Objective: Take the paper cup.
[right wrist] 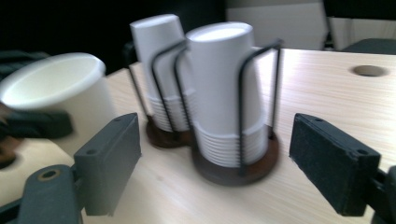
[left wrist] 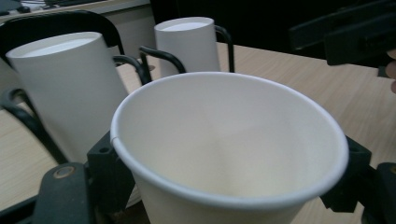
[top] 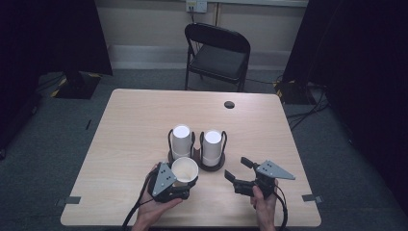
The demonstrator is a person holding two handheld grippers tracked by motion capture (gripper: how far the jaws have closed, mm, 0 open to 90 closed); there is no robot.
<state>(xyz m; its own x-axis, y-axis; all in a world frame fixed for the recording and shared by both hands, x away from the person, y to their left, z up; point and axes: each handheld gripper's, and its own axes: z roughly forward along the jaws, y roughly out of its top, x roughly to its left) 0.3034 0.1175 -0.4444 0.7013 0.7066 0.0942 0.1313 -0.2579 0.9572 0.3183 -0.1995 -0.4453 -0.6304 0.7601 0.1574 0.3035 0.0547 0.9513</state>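
From the high view, I had the left gripper [top: 185,185] clamped on one loose cup [top: 184,171], mouth up, just in front of the left of two holders [top: 181,155]; the right gripper [top: 239,170] stood empty with jaws spread, just to the right of the right holder [top: 212,165], pointing at it. The right stack [top: 212,144] stood upright, so I judged that the right hand was the nearer one for it. In the left gripper view, the cup [left wrist: 229,149] sat between my jaws, with both stacks behind it, the nearer [left wrist: 70,93] to its left. In the right gripper view, the right stack [right wrist: 226,88] rose straight ahead between my open jaws, not yet touched, and the held cup [right wrist: 56,93] lay left of it. Count: two holders, two stacks, one loose cup.
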